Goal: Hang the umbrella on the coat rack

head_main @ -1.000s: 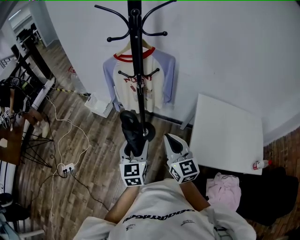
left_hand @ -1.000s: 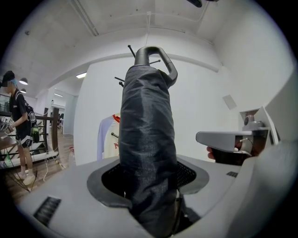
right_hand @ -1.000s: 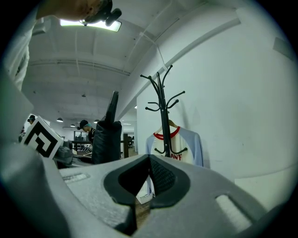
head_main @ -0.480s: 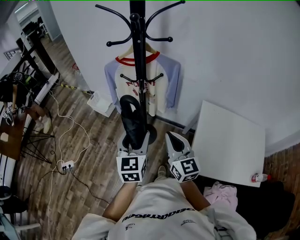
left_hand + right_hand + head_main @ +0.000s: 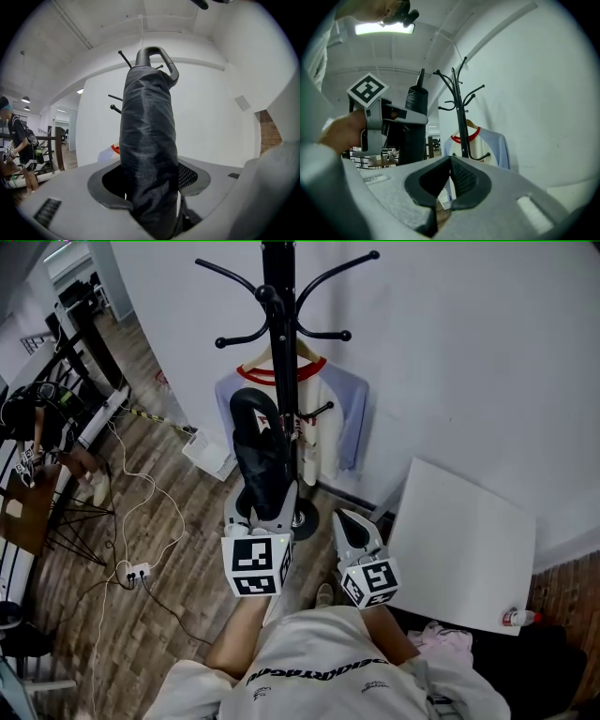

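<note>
Bright, even indoor light from a ceiling lamp [image 5: 384,28]; both gripper views bend strongly, with dark corners.

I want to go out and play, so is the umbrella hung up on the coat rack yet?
Not yet. Done: the left hand-held gripper is shut on the folded black umbrella. In hand: it holds it upright, loop handle on top, beside the coat rack pole. Left: slipping that loop over a hook. The right hand-held gripper is shut, empty.

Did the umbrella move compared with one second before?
Yes. The umbrella went up along the coat rack pole, from the shirt hem to near its collar.
</note>
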The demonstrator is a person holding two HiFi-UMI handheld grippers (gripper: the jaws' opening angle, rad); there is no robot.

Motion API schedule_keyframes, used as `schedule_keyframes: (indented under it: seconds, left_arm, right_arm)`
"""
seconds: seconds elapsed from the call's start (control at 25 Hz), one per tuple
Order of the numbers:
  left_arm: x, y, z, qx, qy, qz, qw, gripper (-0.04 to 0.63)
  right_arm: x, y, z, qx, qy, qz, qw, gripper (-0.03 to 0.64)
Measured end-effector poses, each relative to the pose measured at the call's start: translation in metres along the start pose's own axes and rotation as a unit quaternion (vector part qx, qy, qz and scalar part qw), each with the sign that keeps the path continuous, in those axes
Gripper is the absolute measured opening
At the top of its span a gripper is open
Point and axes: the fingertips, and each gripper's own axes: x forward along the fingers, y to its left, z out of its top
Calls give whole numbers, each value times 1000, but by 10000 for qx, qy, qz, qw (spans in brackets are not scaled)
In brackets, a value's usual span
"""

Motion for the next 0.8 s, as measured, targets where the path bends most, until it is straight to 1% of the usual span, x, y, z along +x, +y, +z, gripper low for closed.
schedule_keyframes:
  seconds: [0.2,0.36,0.6,0.8]
  left_arm:
    - [8,2,32,74,-172,40,9998,258]
    - [15,2,58,35,-273,46,9996,258]
    - [28,13,90,247,-463,252,9983,259]
    - [37,17,107,263,-539,311,9977,259]
  right_arm:
    - [2,-3,2,2,-10,24,10000,-2]
    - [-1,-5,2,12,-21,9,10000,-2]
    - [-5,-11,2,67,-62,-75,9999,-2]
    - [-7,-13,3,54,-75,-100,9999,-2]
